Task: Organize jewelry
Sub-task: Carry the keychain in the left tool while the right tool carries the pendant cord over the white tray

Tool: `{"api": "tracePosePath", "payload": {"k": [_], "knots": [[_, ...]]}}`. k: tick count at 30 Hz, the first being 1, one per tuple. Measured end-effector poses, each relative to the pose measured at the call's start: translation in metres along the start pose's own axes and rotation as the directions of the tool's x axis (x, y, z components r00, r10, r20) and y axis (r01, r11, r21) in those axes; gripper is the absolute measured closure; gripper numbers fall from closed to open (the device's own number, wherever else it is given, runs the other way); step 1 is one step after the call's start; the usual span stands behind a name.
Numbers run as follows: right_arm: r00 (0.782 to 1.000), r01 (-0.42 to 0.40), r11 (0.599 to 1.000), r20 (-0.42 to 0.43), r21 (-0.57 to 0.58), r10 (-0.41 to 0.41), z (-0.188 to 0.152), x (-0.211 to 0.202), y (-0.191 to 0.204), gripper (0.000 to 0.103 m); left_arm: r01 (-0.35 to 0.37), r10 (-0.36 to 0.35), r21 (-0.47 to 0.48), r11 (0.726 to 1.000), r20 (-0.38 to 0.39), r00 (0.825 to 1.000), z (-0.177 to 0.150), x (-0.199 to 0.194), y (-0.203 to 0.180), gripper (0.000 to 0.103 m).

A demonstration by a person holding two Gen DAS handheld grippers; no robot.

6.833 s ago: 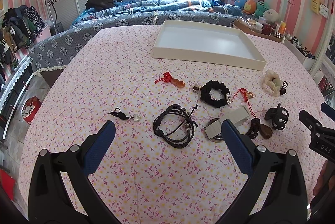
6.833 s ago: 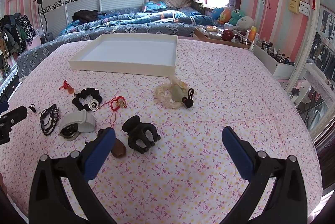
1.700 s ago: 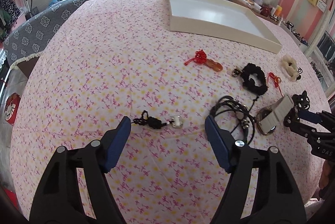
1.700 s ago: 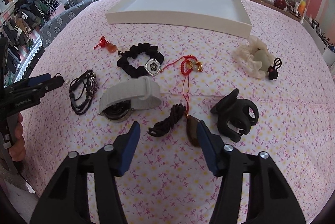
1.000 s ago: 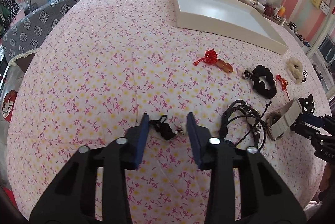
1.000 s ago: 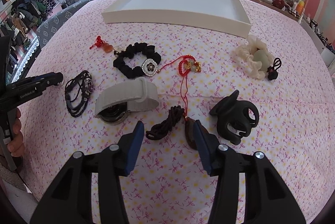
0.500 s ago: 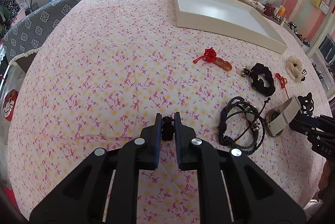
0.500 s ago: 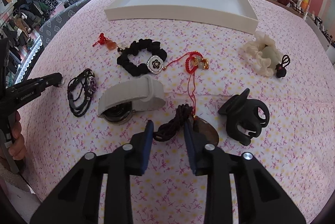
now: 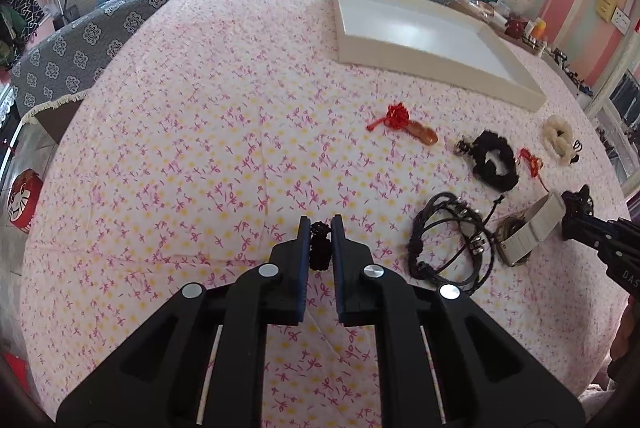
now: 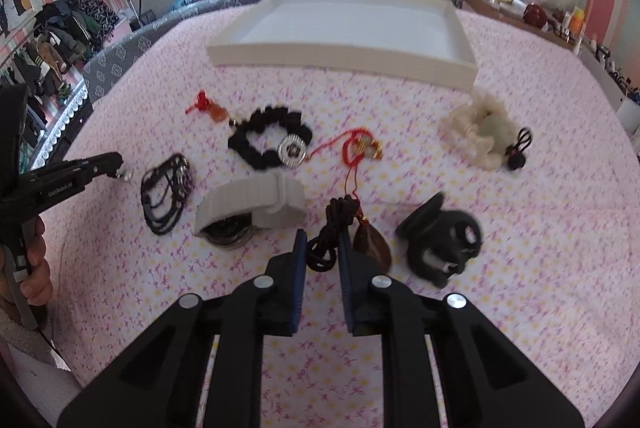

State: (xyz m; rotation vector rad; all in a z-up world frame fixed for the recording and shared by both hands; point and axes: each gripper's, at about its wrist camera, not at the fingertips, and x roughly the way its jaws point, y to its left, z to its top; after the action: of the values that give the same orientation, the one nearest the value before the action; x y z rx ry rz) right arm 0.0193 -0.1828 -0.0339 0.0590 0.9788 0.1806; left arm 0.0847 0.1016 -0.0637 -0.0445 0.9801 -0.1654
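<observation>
My left gripper (image 9: 320, 228) is shut on a small black knotted cord charm (image 9: 320, 248) low over the flowered cloth. In the right wrist view the same left gripper (image 10: 108, 164) sits at the left edge with a pale bead hanging from its tip. My right gripper (image 10: 323, 240) is shut on the black cord (image 10: 326, 228) of a brown pendant (image 10: 372, 244), which lies against the right finger. A white tray (image 10: 340, 60) stands at the far side, nothing in it. A black cord bracelet (image 9: 452, 244) and a grey-banded watch (image 10: 248, 212) lie between the grippers.
On the cloth lie a red knot charm (image 9: 400, 120), a black scrunchie (image 10: 272, 140), a red string charm (image 10: 360, 148), a cream scrunchie (image 10: 480, 132) and a black claw clip (image 10: 444, 240). A bed lies beyond the tray. A hand (image 10: 32, 272) holds the left gripper.
Both grippers went from wide open to shut: the left closed on the black knotted charm, the right on the pendant's black cord. In the last half second the right fingers narrowed further.
</observation>
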Motion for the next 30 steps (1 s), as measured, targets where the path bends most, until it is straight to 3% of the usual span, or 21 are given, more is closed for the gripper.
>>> {"api": "tracePosePath", "payload": {"k": [12,22,30], "knots": [[0.994,-0.056,0.998,0.095,-0.012,0.057,0.035,-0.014,-0.02,0.09,0.004,-0.006,0.022,1.0,0.107,0.994,0.036,-0.036,-0.021,0.095],[0.991,-0.094,0.996,0.096,-0.006,0.094,0.049,-0.009,-0.033,0.092,0.027,-0.034,0.05,0.998,0.137,0.99,0.069,-0.041,-0.039,0.095],[0.985,-0.094,0.995,0.142,-0.024,0.097,0.073,-0.018,-0.032,0.092,0.059,-0.072,0.097,0.994,0.141,0.987,0.094,-0.038,-0.058,0.095]]}}
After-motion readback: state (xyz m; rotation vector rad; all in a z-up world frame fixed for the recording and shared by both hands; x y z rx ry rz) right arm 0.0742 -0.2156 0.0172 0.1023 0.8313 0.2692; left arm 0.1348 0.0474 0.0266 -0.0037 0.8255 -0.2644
